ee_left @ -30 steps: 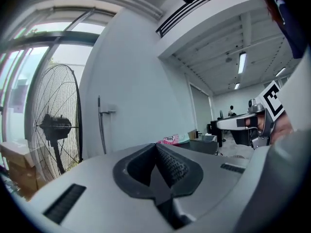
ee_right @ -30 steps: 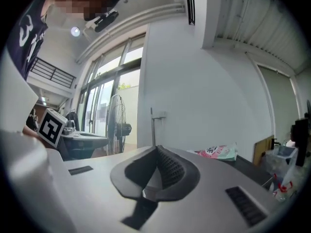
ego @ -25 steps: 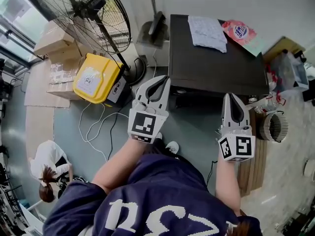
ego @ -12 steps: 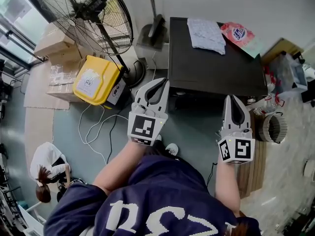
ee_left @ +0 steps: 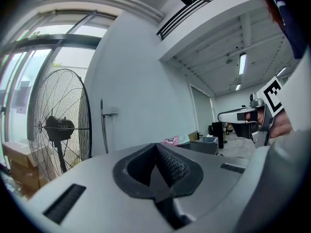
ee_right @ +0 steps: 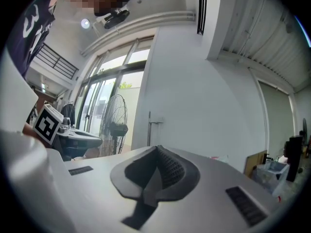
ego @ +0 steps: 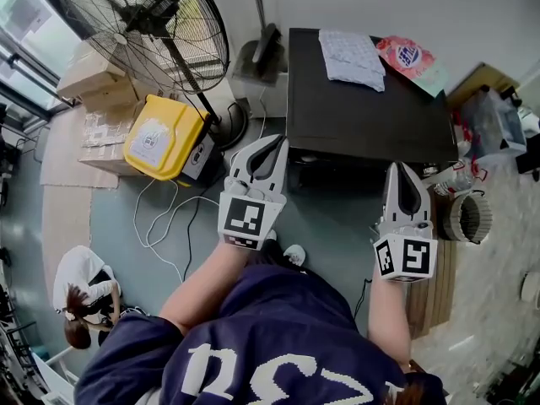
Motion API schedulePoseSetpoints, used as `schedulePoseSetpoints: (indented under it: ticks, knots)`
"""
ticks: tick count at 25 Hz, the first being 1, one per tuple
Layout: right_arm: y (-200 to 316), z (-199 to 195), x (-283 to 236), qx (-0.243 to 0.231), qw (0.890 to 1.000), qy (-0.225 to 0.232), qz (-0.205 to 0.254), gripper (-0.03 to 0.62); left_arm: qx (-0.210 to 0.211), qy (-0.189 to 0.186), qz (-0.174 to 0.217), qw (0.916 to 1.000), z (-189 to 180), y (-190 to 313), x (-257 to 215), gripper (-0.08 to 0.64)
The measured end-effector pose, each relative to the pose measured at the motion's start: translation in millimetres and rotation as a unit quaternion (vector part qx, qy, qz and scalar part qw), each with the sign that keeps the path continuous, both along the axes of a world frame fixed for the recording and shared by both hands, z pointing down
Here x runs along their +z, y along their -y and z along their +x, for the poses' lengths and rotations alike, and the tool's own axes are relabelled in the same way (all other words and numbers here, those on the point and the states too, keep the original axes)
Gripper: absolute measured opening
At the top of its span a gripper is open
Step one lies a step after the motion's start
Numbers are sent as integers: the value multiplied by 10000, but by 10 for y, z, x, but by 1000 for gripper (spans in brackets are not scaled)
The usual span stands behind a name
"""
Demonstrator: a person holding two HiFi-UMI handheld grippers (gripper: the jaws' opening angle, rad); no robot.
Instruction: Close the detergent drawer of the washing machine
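Grey floor (ego: 333, 226); washer (ego: 363, 112) ahead of closed L gripper (ego: 277, 140), R gripper (ego: 397, 168).

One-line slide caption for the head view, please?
Left gripper and right gripper, shut and empty, face the black washing machine beside a fan.

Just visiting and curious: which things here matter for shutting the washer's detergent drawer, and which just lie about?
For the job: washing machine, left gripper, right gripper (both shut, empty).
Lying about: cloth, detergent bag, fan, yellow box.
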State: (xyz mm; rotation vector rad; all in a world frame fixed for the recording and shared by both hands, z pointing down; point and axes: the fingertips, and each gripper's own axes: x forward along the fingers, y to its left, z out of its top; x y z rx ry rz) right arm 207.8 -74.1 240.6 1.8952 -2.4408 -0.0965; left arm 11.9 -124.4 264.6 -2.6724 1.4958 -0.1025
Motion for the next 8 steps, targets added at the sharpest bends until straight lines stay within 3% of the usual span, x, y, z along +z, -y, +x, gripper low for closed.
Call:
schedulePoseSetpoints:
  ticks: [8]
  knots:
    - [71, -27, -13, -43, 9999, 129, -33, 14, -14, -8, -39, 10000, -31, 58, -8, 18]
